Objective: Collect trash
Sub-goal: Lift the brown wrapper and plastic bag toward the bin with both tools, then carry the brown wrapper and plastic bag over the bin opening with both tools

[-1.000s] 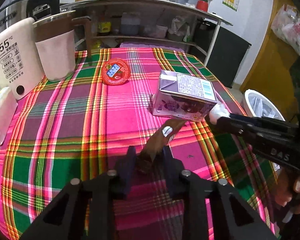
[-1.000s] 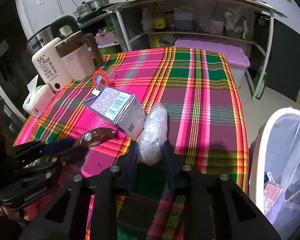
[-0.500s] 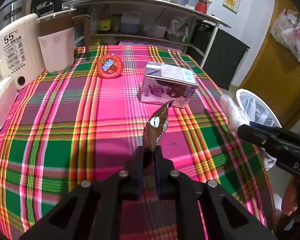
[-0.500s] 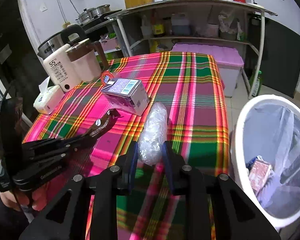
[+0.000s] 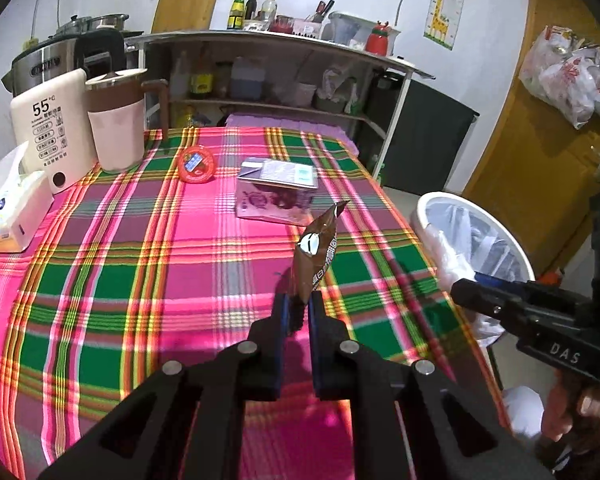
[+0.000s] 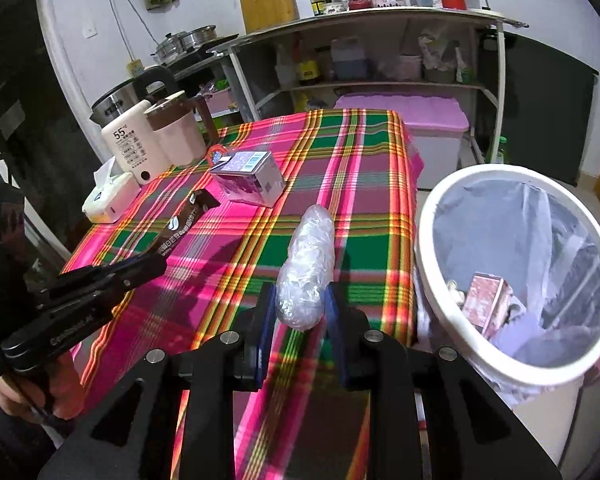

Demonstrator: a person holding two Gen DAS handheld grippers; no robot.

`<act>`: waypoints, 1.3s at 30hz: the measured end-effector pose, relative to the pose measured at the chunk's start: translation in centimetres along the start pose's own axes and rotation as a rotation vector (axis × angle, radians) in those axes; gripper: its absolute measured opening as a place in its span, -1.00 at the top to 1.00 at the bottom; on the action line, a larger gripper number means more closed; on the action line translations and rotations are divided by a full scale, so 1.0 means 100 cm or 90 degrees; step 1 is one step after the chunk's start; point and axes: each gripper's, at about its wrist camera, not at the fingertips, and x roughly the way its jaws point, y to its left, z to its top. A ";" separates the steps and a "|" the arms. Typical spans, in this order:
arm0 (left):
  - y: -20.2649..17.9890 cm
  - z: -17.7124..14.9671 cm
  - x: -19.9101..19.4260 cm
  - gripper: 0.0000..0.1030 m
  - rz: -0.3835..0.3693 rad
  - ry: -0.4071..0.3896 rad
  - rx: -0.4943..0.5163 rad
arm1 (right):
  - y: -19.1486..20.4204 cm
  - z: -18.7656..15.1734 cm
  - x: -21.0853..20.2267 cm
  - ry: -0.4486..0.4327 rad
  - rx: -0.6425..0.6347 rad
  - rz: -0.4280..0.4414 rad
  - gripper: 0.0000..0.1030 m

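Gripper pair carrying trash clear of the desk (image 5: 148,248): left gripper (image 5: 299,308) pinches a brown wrapper (image 5: 318,252) by its end, right gripper (image 6: 300,312) clamps crumpled clear plastic (image 6: 306,268), both raised probably for dropping into the lined bin (image 6: 428,216) beside the desk.

Home kitchen: kettle (image 5: 56,68), sauce bottles (image 5: 244,10), pots (image 6: 188,42).

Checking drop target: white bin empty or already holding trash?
Not empty. In the right wrist view the white bin, lined with a clear bag, already holds a reddish carton and other scraps.
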 end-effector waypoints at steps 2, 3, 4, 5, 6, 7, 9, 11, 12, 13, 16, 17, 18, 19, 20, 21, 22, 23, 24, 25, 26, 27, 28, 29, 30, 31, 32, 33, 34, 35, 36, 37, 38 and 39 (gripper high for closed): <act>-0.005 -0.002 -0.004 0.80 -0.005 -0.002 0.002 | 0.000 -0.003 -0.006 -0.004 0.000 0.000 0.50; -0.008 -0.003 -0.005 0.80 -0.007 -0.002 0.004 | -0.001 -0.005 -0.009 -0.006 0.000 0.000 0.49; -0.011 -0.004 -0.007 0.80 -0.009 -0.002 0.005 | -0.001 -0.007 -0.013 -0.008 0.000 0.000 0.50; -0.013 -0.004 -0.008 0.80 -0.011 -0.002 0.006 | -0.001 -0.008 -0.016 -0.010 -0.001 -0.001 0.49; -0.015 -0.005 -0.009 0.80 -0.013 -0.002 0.008 | -0.001 -0.009 -0.019 -0.012 -0.001 -0.001 0.49; -0.017 -0.005 -0.010 0.80 -0.015 -0.002 0.009 | -0.002 -0.010 -0.022 -0.015 -0.001 -0.001 0.49; -0.022 -0.006 -0.011 0.80 -0.020 -0.001 0.012 | -0.003 -0.013 -0.027 -0.019 -0.001 -0.003 0.49; -0.027 -0.007 -0.012 0.80 -0.023 -0.001 0.015 | -0.004 -0.015 -0.032 -0.024 0.000 -0.005 0.50; -0.029 -0.006 -0.012 0.80 -0.024 0.000 0.018 | -0.006 -0.015 -0.035 -0.025 0.001 -0.006 0.49; -0.031 -0.006 -0.012 0.80 -0.026 0.000 0.019 | -0.007 -0.016 -0.037 -0.027 0.003 -0.007 0.49; -0.036 -0.006 -0.012 0.80 -0.030 0.001 0.024 | -0.012 -0.019 -0.043 -0.031 0.006 -0.011 0.49; -0.039 -0.006 -0.012 0.80 -0.032 0.001 0.026 | -0.014 -0.019 -0.046 -0.033 0.009 -0.014 0.49; -0.041 -0.005 -0.011 0.80 -0.033 0.001 0.028 | -0.015 -0.019 -0.047 -0.034 0.010 -0.015 0.49; -0.042 -0.005 -0.011 0.80 -0.035 0.002 0.029 | -0.017 -0.019 -0.048 -0.036 0.012 -0.017 0.49; -0.044 -0.004 -0.010 0.80 -0.037 0.002 0.031 | -0.019 -0.020 -0.050 -0.037 0.013 -0.019 0.49; -0.046 -0.004 -0.010 0.80 -0.039 0.003 0.033 | -0.021 -0.020 -0.051 -0.039 0.015 -0.021 0.49; -0.049 -0.004 -0.009 0.80 -0.041 0.003 0.036 | -0.022 -0.020 -0.053 -0.041 0.017 -0.023 0.49; -0.051 -0.003 -0.007 0.80 -0.043 0.005 0.038 | -0.024 -0.020 -0.054 -0.042 0.018 -0.026 0.49; -0.053 -0.002 -0.006 0.80 -0.045 0.006 0.040 | -0.026 -0.020 -0.055 -0.043 0.020 -0.028 0.49; -0.055 -0.002 -0.005 0.80 -0.047 0.007 0.042 | -0.027 -0.020 -0.056 -0.044 0.022 -0.029 0.49; -0.058 0.000 -0.003 0.80 -0.050 0.008 0.044 | -0.030 -0.020 -0.057 -0.045 0.024 -0.032 0.49; -0.060 -0.001 -0.003 0.80 -0.052 0.009 0.047 | -0.032 -0.020 -0.058 -0.046 0.026 -0.034 0.49; -0.062 0.000 -0.002 0.80 -0.055 0.009 0.049 | -0.035 -0.021 -0.059 -0.047 0.029 -0.038 0.49; -0.066 0.001 0.000 0.80 -0.057 0.010 0.052 | -0.038 -0.021 -0.060 -0.047 0.032 -0.041 0.49; -0.069 0.002 0.001 0.80 -0.060 0.011 0.055 | -0.041 -0.021 -0.061 -0.048 0.035 -0.043 0.49; -0.072 0.003 0.003 0.80 -0.063 0.011 0.060 | -0.042 -0.021 -0.061 -0.048 0.037 -0.046 0.49; -0.076 0.004 0.005 0.80 -0.065 0.012 0.063 | -0.046 -0.022 -0.062 -0.049 0.040 -0.050 0.49; -0.079 0.005 0.006 0.80 -0.068 0.012 0.067 | -0.048 -0.022 -0.063 -0.049 0.042 -0.052 0.49; -0.083 0.007 0.008 0.80 -0.071 0.013 0.070 | -0.051 -0.022 -0.064 -0.051 0.046 -0.055 0.49; -0.086 0.008 0.010 0.80 -0.073 0.014 0.074 | -0.054 -0.022 -0.065 -0.052 0.050 -0.058 0.49; -0.090 0.009 0.012 0.80 -0.076 0.014 0.077 | -0.057 -0.022 -0.065 -0.052 0.053 -0.061 0.49; -0.091 0.010 0.013 0.80 -0.078 0.015 0.080 | -0.061 -0.022 -0.066 -0.053 0.056 -0.063 0.49; -0.095 0.011 0.015 0.80 -0.081 0.015 0.083 | -0.064 -0.023 -0.067 -0.054 0.059 -0.066 0.49; -0.099 0.012 0.017 0.80 -0.083 0.016 0.086 | -0.068 -0.023 -0.068 -0.054 0.063 -0.068 0.49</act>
